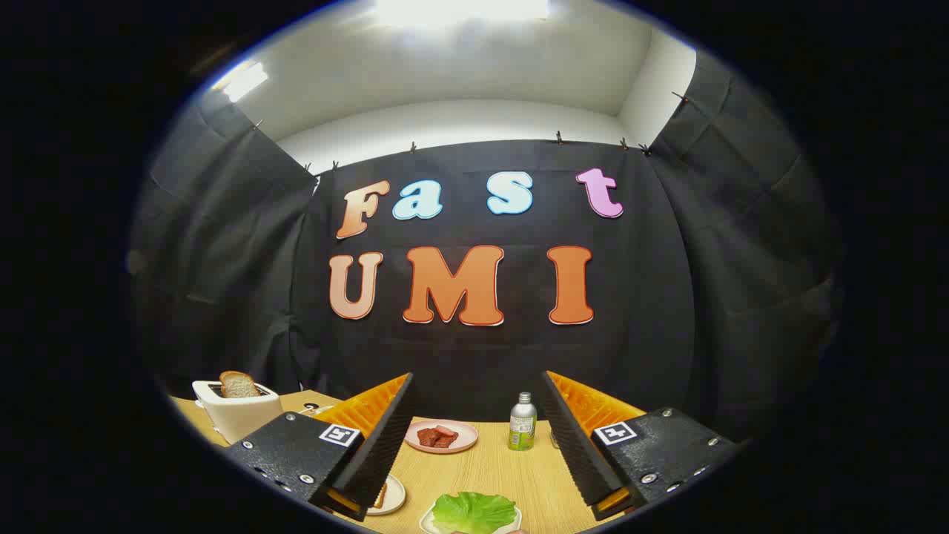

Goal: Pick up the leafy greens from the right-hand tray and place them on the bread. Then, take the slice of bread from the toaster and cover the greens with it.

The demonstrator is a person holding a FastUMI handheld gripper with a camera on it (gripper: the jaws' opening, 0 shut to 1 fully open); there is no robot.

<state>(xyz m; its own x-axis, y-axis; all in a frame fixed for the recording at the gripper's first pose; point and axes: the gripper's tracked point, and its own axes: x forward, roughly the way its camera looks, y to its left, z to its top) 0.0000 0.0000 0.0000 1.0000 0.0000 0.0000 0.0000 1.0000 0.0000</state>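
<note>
My gripper point(478, 378) is open, its two fingers spread wide with nothing between them, held above the wooden table point(489, 467). The leafy greens point(474, 510) lie on a white tray point(428, 521) low between the fingers, close under the gripper. Just left of the greens, a white plate point(393, 495) carries a bread slice point(380, 495), mostly hidden by the left finger. At the table's far left stands a white toaster point(239, 411) with a slice of bread point(238, 385) sticking up from its slot.
Beyond the fingers, a pink plate point(442, 436) holds reddish meat pieces point(437, 436). A small silver bottle with a green label point(523, 423) stands to its right. Black cloth walls close off the back and sides of the table.
</note>
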